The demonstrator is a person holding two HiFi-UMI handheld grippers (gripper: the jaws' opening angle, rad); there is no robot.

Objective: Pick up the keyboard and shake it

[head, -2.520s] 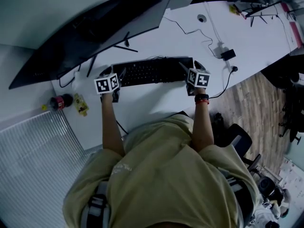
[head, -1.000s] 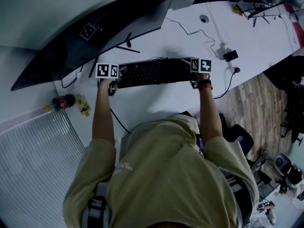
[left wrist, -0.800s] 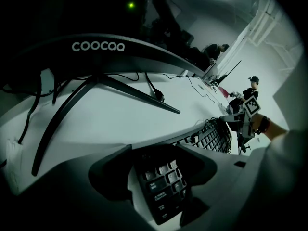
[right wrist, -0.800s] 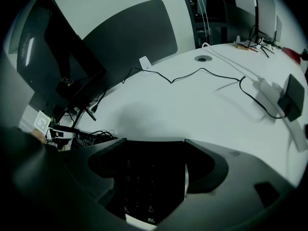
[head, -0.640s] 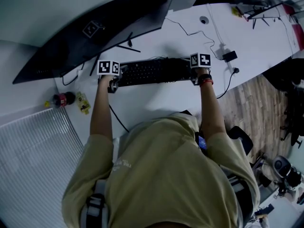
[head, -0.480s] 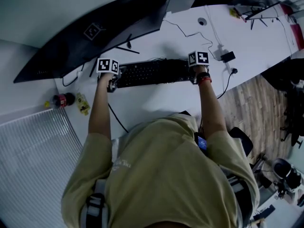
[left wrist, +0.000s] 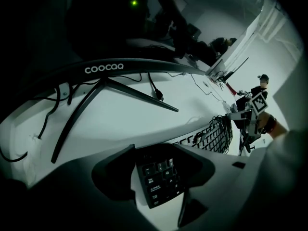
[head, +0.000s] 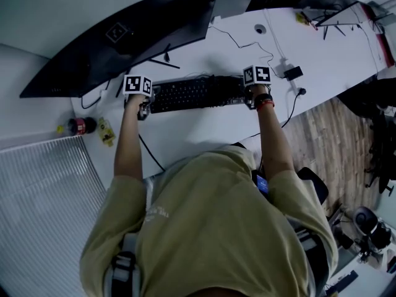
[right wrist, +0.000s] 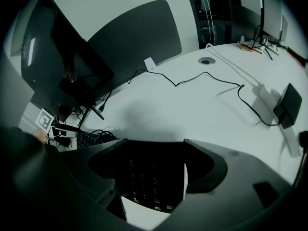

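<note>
A black keyboard (head: 195, 93) lies flat on the white desk (head: 204, 129) in front of the curved monitor. My left gripper (head: 142, 104) sits at its left end. In the left gripper view the end keys (left wrist: 161, 179) lie between the jaws, which are closing, and the pads do not visibly press. My right gripper (head: 250, 98) sits at the right end. There the number pad (right wrist: 149, 177) fills most of the space between the jaws, with a thin bright sliver beside one jaw. From the left gripper view the other gripper (left wrist: 248, 124) shows at the far end.
A curved monitor (head: 124, 36) on a splayed stand (left wrist: 110, 88) rises just behind the keyboard. Cables and a black power adapter (head: 292, 73) lie at the right. A red can (head: 77, 126) and a yellow item (head: 106, 132) sit at the left desk edge.
Both grippers have moved away from me and settled onto the two ends of the keyboard. The keyboard itself stays flat on the desk.
</note>
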